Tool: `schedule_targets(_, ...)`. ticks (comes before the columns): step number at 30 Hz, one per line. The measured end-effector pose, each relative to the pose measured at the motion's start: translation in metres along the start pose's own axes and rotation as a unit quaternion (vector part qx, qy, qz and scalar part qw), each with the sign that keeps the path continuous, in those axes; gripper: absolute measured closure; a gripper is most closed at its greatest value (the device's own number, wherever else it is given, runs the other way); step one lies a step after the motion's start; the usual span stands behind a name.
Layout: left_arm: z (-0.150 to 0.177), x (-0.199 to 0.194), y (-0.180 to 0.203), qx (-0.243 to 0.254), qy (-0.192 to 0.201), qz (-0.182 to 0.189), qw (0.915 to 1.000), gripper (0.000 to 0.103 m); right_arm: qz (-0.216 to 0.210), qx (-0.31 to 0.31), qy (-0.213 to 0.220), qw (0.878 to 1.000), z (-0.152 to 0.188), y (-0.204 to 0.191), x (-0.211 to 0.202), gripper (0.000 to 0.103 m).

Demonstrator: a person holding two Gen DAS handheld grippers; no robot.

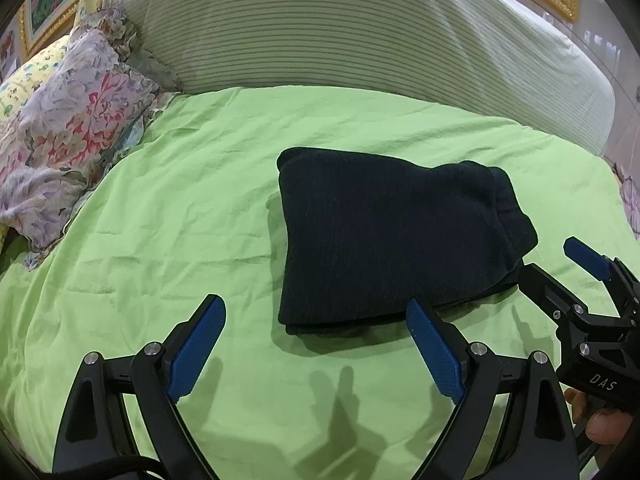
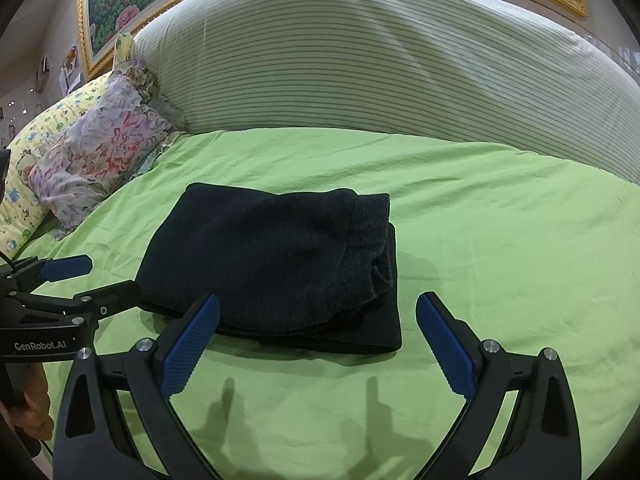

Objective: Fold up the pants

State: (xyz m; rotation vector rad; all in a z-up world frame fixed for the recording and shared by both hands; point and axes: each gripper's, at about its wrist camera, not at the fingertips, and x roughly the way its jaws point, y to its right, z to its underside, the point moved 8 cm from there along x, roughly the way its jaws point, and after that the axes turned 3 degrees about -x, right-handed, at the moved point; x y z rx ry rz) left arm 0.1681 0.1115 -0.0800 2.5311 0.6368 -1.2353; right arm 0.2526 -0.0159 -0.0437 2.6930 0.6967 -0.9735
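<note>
Dark navy pants (image 1: 392,236) lie folded into a compact rectangle on the green bedsheet (image 1: 180,216); they also show in the right wrist view (image 2: 276,268). My left gripper (image 1: 316,316) is open and empty, hovering just in front of the pants' near edge. My right gripper (image 2: 318,312) is open and empty, also just in front of the pants' near edge. The right gripper shows in the left wrist view (image 1: 556,264) beside the pants' right side. The left gripper shows in the right wrist view (image 2: 108,276) at the pants' left side.
A floral pillow (image 1: 68,132) and a yellow patterned pillow (image 2: 28,184) lie at the left. A striped padded headboard (image 1: 360,32) rises behind the bed. Gold-framed pictures (image 2: 120,4) hang on the wall.
</note>
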Motion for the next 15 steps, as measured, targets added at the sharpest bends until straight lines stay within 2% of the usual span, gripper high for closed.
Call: schedule_targets(15, -0.011, 0.001, 0.003, -0.002, 0.004, -0.006, 1.0, 0.012, -0.002, 0.021, 0.008, 1.0, -0.004, 0.004, 0.001, 0.005)
